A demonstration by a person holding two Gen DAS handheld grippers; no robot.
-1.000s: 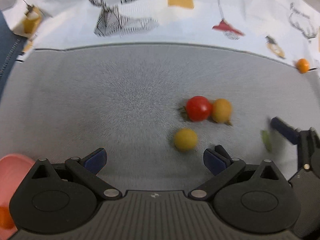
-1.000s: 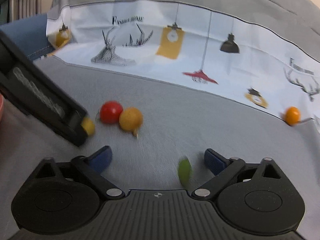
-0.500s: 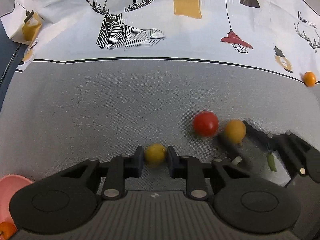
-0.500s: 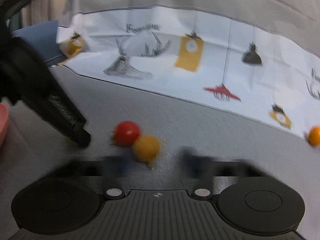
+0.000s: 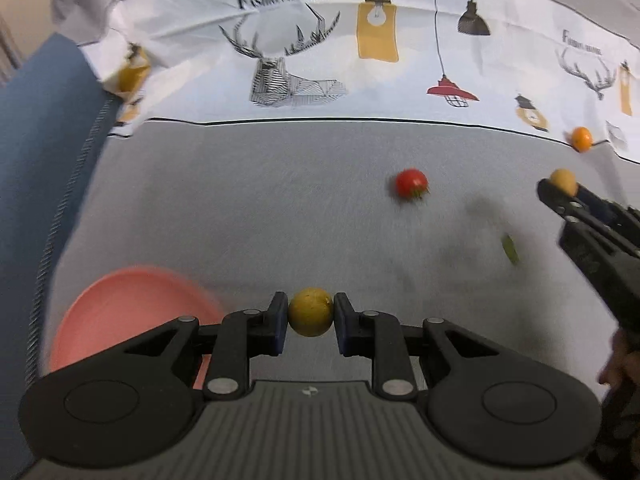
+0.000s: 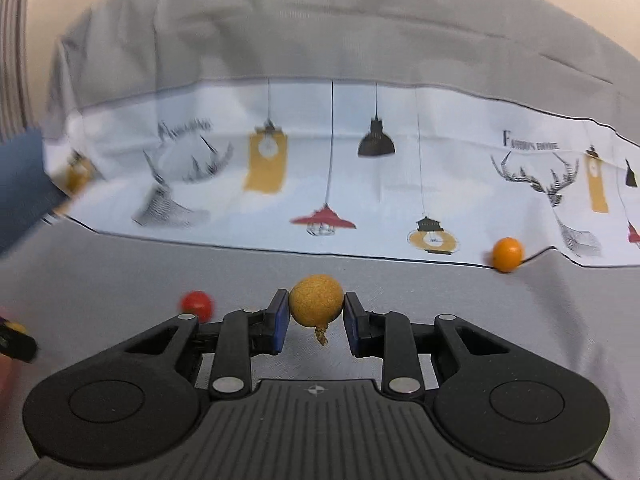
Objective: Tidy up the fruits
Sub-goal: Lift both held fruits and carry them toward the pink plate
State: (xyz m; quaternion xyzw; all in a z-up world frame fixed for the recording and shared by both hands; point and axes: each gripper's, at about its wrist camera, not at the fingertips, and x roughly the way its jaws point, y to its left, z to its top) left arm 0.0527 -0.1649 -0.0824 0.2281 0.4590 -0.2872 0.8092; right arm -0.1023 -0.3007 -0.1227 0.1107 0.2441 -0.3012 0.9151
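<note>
My left gripper (image 5: 310, 312) is shut on a yellow round fruit (image 5: 310, 311) and holds it above the grey cloth, just right of a pink plate (image 5: 120, 312). My right gripper (image 6: 316, 308) is shut on a rough orange-yellow fruit with a short stem (image 6: 316, 305); it also shows in the left wrist view (image 5: 562, 179) at the right edge. A red tomato (image 5: 411, 182) lies on the grey cloth, also seen in the right wrist view (image 6: 197, 303). A small orange fruit (image 6: 507, 254) sits at the border of the printed cloth, far right in the left wrist view (image 5: 581, 137).
A small green piece (image 5: 510, 249) lies on the grey cloth near the right gripper. A white printed cloth (image 5: 320, 60) covers the far side. A blue surface (image 5: 36, 152) borders the left.
Both grippers have closed on their fruits and lifted them. The left gripper has moved back toward the pink plate; the right has carried the orange-yellow fruit away from the tomato.
</note>
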